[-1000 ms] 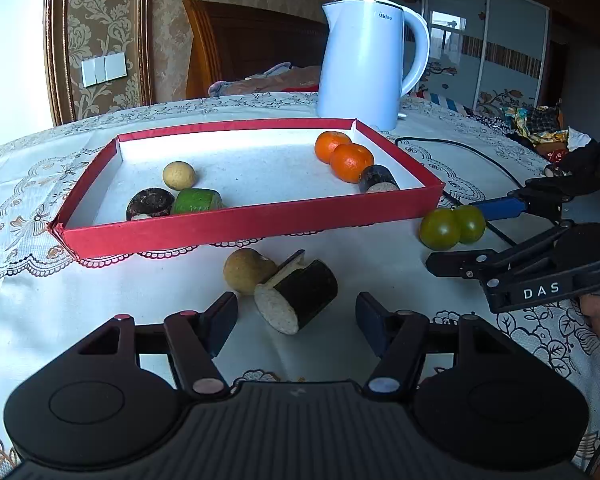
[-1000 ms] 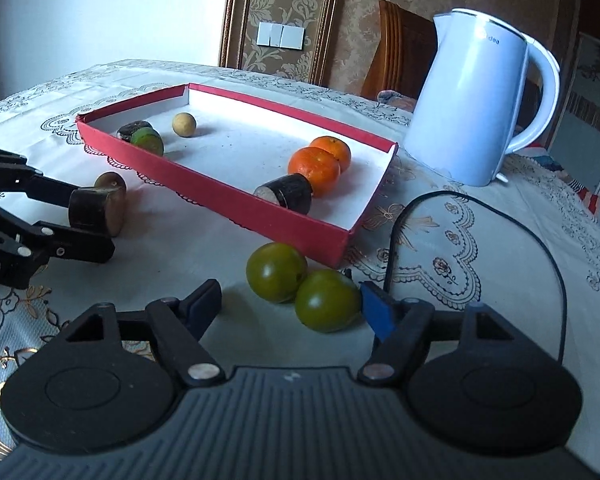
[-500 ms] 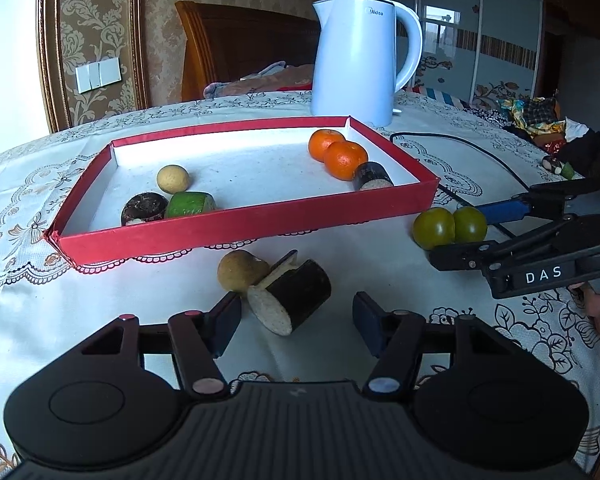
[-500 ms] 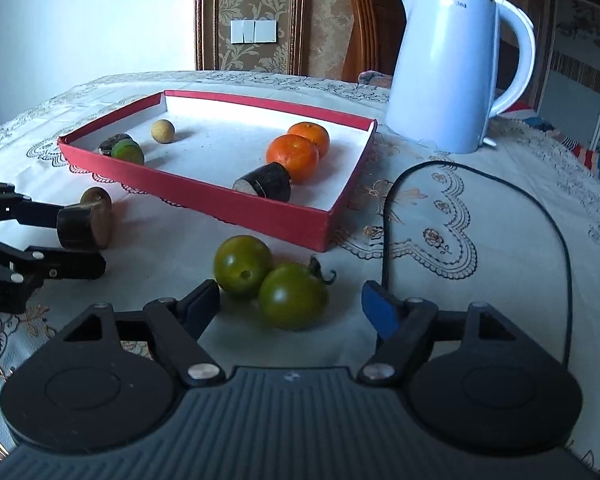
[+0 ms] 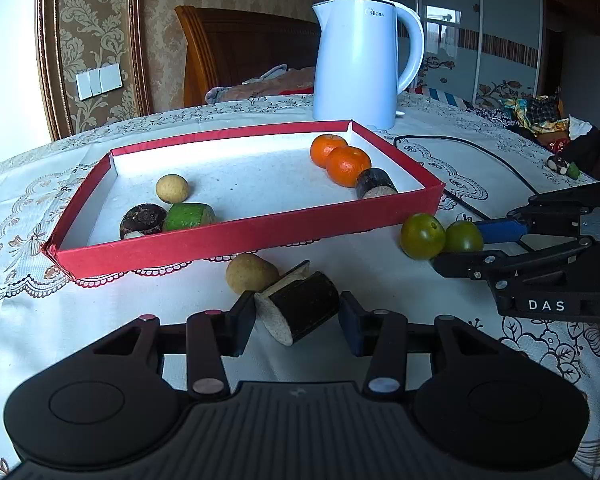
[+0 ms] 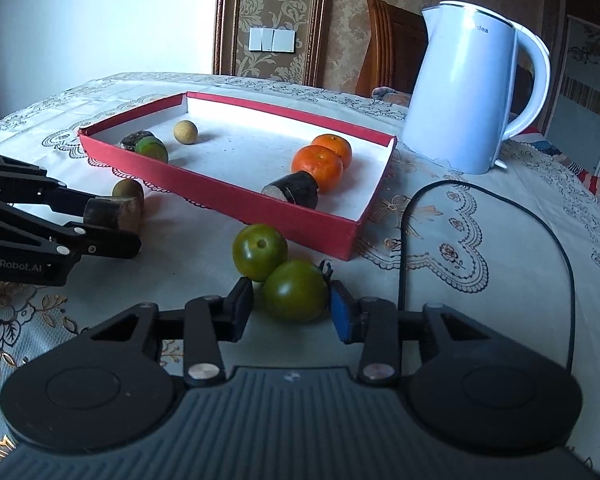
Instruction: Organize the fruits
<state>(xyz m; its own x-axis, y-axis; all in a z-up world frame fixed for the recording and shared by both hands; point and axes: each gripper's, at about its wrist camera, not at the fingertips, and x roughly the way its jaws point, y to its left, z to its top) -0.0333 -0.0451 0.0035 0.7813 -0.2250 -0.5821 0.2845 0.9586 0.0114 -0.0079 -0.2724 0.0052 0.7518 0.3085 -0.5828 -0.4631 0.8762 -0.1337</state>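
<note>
A dark cane piece [image 5: 304, 312] with a pale cut face lies on the tablecloth between the fingers of my left gripper [image 5: 296, 310]. Its jaws are closing and both pads touch the piece's ends. My right gripper [image 6: 291, 298] is closing on a green tomato [image 6: 296, 290], with its blue pad against the tomato's side. A second green tomato [image 6: 259, 252] touches the first one. A tan round fruit [image 5: 251, 272] sits just behind the cane piece. The red tray [image 5: 240, 236] holds two oranges [image 5: 348, 166], another cane piece, a tan fruit and two cut pieces.
A white kettle [image 5: 360, 60] stands behind the tray, and its black cord [image 6: 420, 220] loops over the cloth at the right. A wooden chair is behind the table. A person's fingers show at the far right edge of the left wrist view.
Both grippers' jaws have narrowed, the left around the dark cane piece and the right around the nearer green tomato. The right gripper has edged forward to the tomato.
</note>
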